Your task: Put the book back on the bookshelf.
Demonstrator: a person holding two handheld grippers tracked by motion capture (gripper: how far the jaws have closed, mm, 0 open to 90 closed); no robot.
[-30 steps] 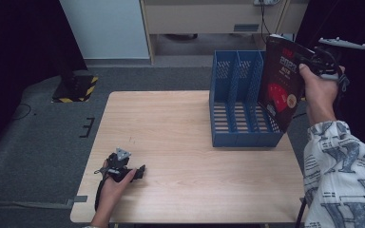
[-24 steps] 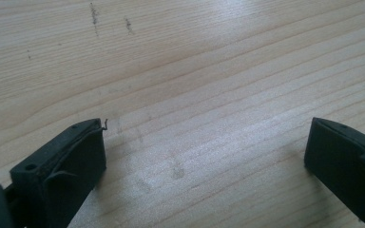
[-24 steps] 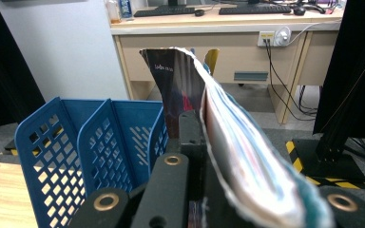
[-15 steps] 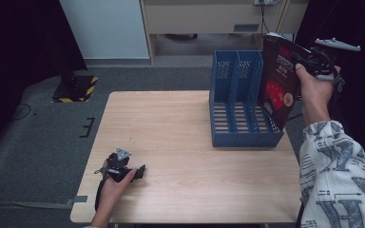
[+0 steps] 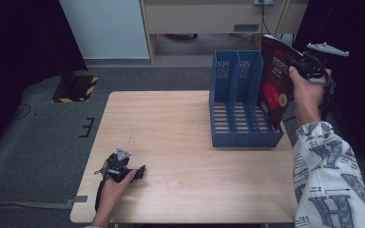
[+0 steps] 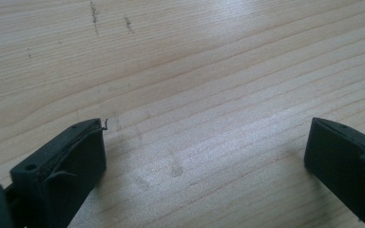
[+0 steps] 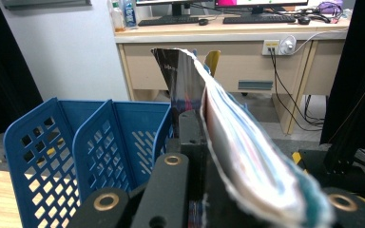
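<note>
A dark magazine with a red cover (image 5: 274,80) hangs upright over the right end of a blue three-slot file rack (image 5: 237,102). My right gripper (image 5: 298,64) is shut on the magazine's upper edge, above and to the right of the rack. In the right gripper view the magazine's page edges (image 7: 247,147) curve up between the jaws, with the rack's slots (image 7: 95,152) below left. My left gripper (image 5: 140,172) rests on the table near its front left corner. Its jaws stand wide apart, and bare wood (image 6: 204,142) lies between its fingers (image 6: 78,161).
The wooden table (image 5: 171,128) holds the rack at its back right. Behind it stand a beige desk (image 5: 209,16) with cables and a white panel (image 5: 102,28). A black-and-yellow base (image 5: 76,88) sits on the floor to the left.
The right gripper has shifted the magazine slightly left and tilted it more upright over the rack. The left gripper has stayed put.
</note>
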